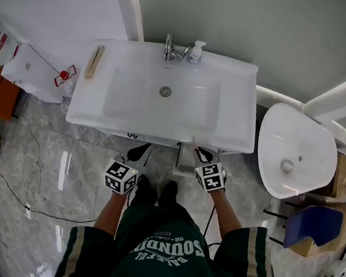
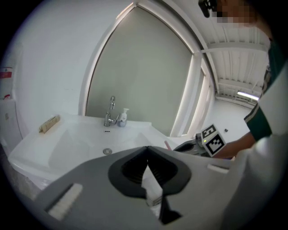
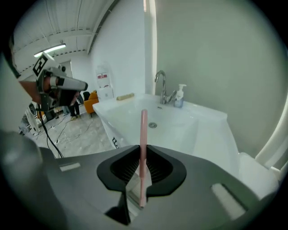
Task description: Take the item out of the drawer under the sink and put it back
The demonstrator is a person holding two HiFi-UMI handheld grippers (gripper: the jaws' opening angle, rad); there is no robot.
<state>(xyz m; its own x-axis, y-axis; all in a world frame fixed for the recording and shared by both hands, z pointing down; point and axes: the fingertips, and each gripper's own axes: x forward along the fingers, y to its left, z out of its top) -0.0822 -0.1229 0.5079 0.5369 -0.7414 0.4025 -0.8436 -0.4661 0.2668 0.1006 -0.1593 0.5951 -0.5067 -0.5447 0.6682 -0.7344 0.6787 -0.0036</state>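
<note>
White sink (image 1: 122, 95), faucet (image 1: 169, 47), soap bottle (image 1: 196, 52), pink stick (image 3: 143, 134)

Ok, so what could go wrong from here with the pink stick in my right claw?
1. The right claw pinches the pink stick only near its lower end. The long free part stands well above the claw, so the stick could tilt or slip out.
2. In the head view the stick's tip sits close to the front edge of the sink. It might knock against that edge as the hand moves.

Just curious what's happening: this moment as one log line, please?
left gripper: shut, empty | right gripper: shut on pink stick | both at sink front
</note>
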